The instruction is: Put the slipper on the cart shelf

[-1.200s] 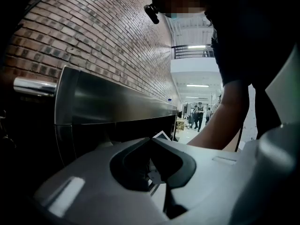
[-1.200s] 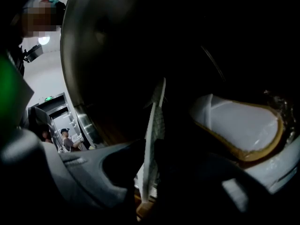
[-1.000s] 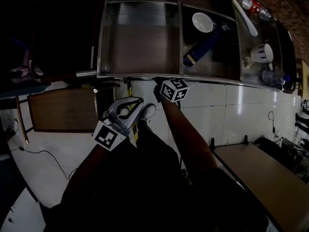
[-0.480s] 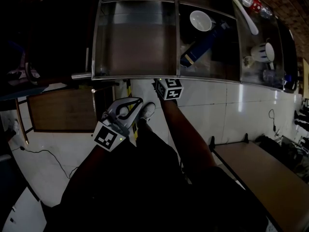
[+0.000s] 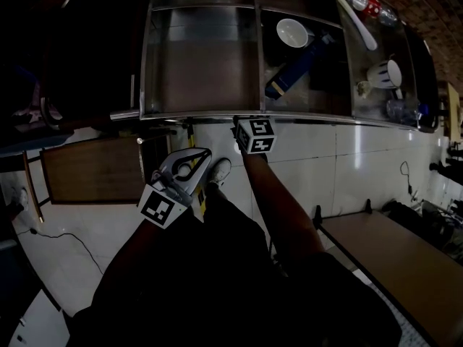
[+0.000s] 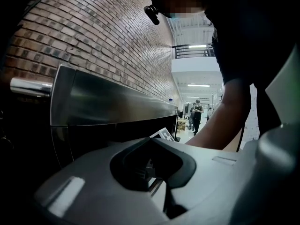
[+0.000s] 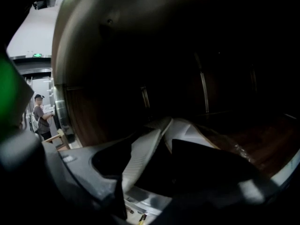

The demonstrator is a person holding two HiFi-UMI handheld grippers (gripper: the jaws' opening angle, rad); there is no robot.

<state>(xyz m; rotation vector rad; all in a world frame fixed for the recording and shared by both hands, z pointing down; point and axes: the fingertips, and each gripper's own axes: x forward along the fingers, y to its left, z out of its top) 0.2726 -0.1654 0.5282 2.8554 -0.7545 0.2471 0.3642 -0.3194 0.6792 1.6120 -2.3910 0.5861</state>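
In the right gripper view the slipper (image 7: 140, 156), white ribbed sole on edge with a dark upper, lies on the wooden lower cart shelf (image 7: 269, 144). My right gripper (image 7: 171, 182) reaches in around it. Its jaws are opening with the slipper between them, the pads no longer pressing. From the head view only that gripper's marker cube (image 5: 255, 134) shows, at the cart's front edge; the jaws are hidden under the top tray (image 5: 202, 71). My left gripper (image 5: 201, 156) hangs shut and empty in front of the cart, over my legs, and its joined jaws fill the left gripper view (image 6: 157, 146).
The cart's top tray holds a white bowl (image 5: 292, 31), a blue bottle (image 5: 296, 67) and a mug (image 5: 383, 74). A wooden table (image 5: 391, 259) stands at the right, a wooden panel (image 5: 90, 168) at the left. My shoe (image 5: 219, 169) is on the white tiles.
The right gripper's cube has stayed at the cart's front edge, shifting only slightly. The left gripper has not moved. The head view has tilted a little.
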